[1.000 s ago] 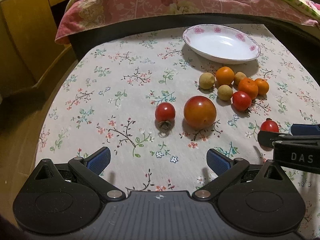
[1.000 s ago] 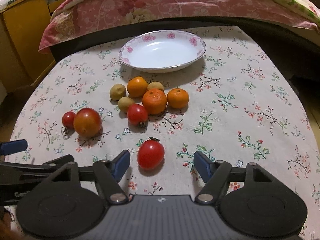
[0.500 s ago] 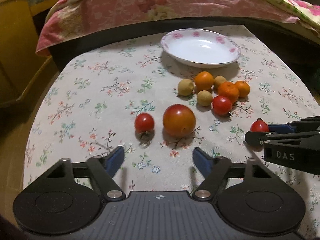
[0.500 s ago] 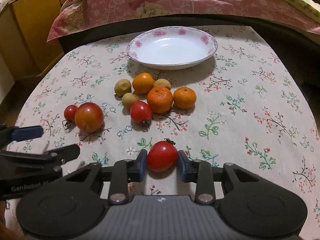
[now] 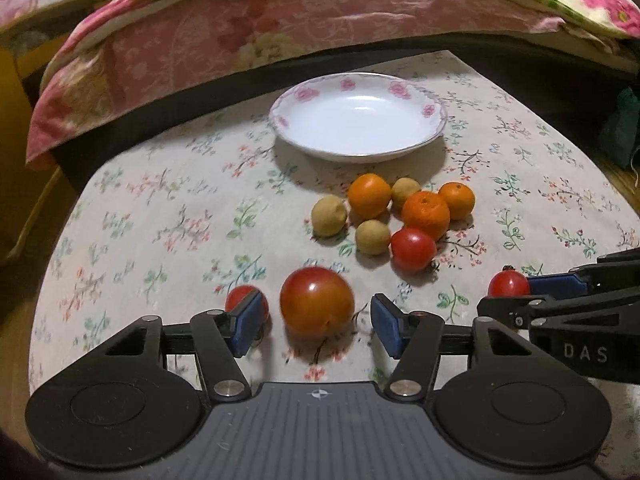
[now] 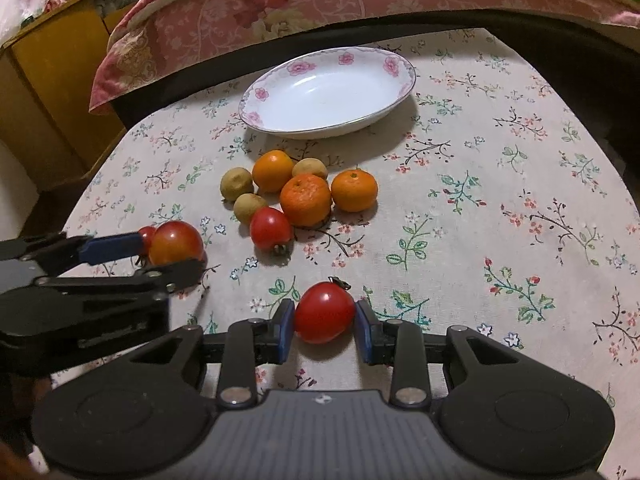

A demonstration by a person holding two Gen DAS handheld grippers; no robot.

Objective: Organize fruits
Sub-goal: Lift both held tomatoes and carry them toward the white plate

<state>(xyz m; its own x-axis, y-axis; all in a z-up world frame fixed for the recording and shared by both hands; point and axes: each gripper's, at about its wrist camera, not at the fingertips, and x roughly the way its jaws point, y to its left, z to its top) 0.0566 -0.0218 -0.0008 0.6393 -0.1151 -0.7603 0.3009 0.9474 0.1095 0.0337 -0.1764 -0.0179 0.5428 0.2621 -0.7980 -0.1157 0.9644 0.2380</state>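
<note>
- Floral tablecloth [image 6: 500,168] covers the work surface; a pink patterned quilt [image 6: 260,8] hangs beyond its far edge, and a yellow wooden cabinet [image 6: 52,80] stands at far left.
- Right gripper [image 6: 324,326] is clamped on a red tomato [image 6: 325,312], both blue pads pressed against its sides, low over the cloth near the front edge.
- Left gripper [image 5: 316,320] has its jaws spread, one on either side of the large orange-red tomato [image 5: 317,300], with a gap at each pad; that tomato sits on the cloth.
- Small red tomato [image 5: 240,296] lies just beside the large one, partly hidden behind the left-hand pad.
- Central cluster, resting on the cloth between the grippers and the plate: three mandarins [image 6: 306,199], three tan round fruits [image 6: 237,184] and one further medium tomato [image 6: 271,227], most of them touching.
- White plate [image 6: 256,92] with pink rose rim sits beyond the cluster, holding no fruit.
</note>
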